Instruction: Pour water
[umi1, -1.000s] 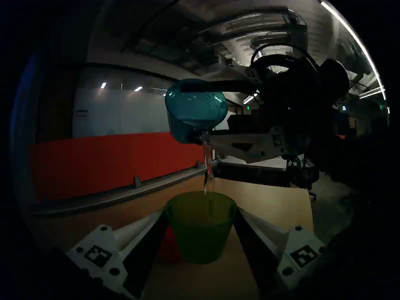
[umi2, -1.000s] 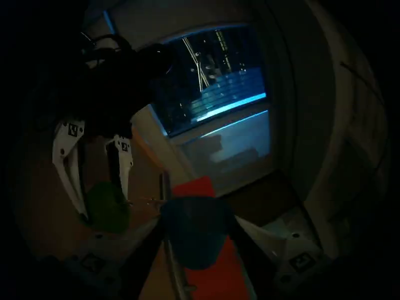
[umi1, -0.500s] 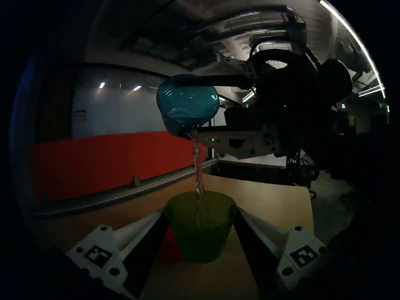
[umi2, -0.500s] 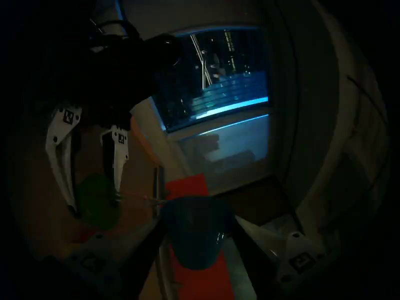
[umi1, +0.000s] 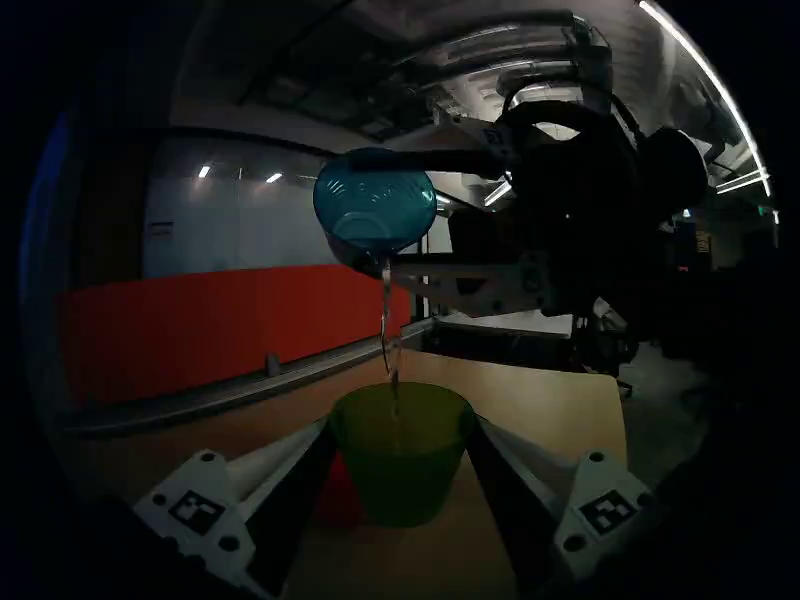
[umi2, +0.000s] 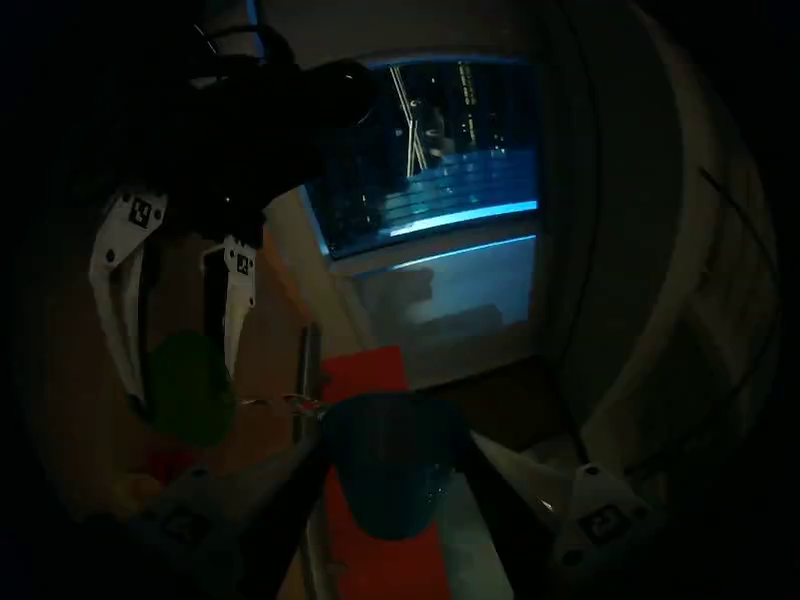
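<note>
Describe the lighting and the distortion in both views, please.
Left gripper view: dim, yet the green cup, blue cup and water stream read clearly; the ceiling light strip glares and curves from fisheye distortion. Right gripper view: far darker, the blue cup barely lit, the window brightest.

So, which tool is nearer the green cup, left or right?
Left. The left tool grips the green cup between its fingers. The right tool is above it, holding a tilted blue cup that streams water down into it.
</note>
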